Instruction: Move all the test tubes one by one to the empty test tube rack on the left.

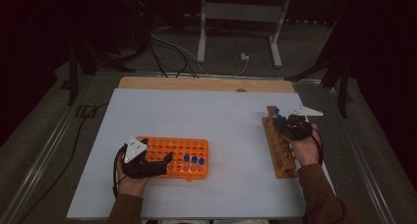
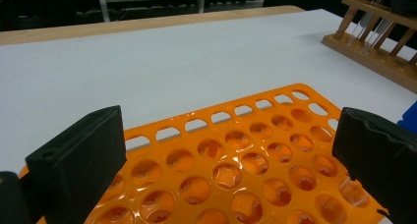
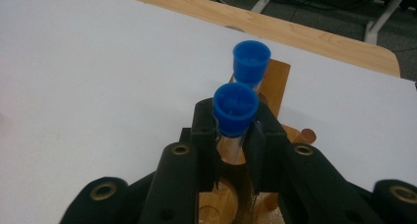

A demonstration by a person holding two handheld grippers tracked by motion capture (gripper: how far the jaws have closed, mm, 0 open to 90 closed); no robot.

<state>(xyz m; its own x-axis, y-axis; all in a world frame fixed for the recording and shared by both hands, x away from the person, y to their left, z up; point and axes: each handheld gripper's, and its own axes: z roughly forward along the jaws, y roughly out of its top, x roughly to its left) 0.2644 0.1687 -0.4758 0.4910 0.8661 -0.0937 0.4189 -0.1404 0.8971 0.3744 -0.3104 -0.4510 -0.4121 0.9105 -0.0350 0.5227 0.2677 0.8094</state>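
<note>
One blue-capped tube point(image 3: 235, 117) clamped in right tool point(image 3: 235, 150), over wooden rack point(image 1: 279, 148)

In the right gripper view the lower part of the nearer tube point(image 3: 231, 135) is hidden between the tool's point(image 3: 235, 150) jaws, and the wooden rack point(image 3: 275, 81) is mostly covered behind them. In the left gripper view the orange rack point(image 2: 246, 150) is cut off by the bottom edge, and a blue cap point(image 2: 409, 118) by the right edge. In the high view the tubes in the wooden rack at right are too small to count.
</note>
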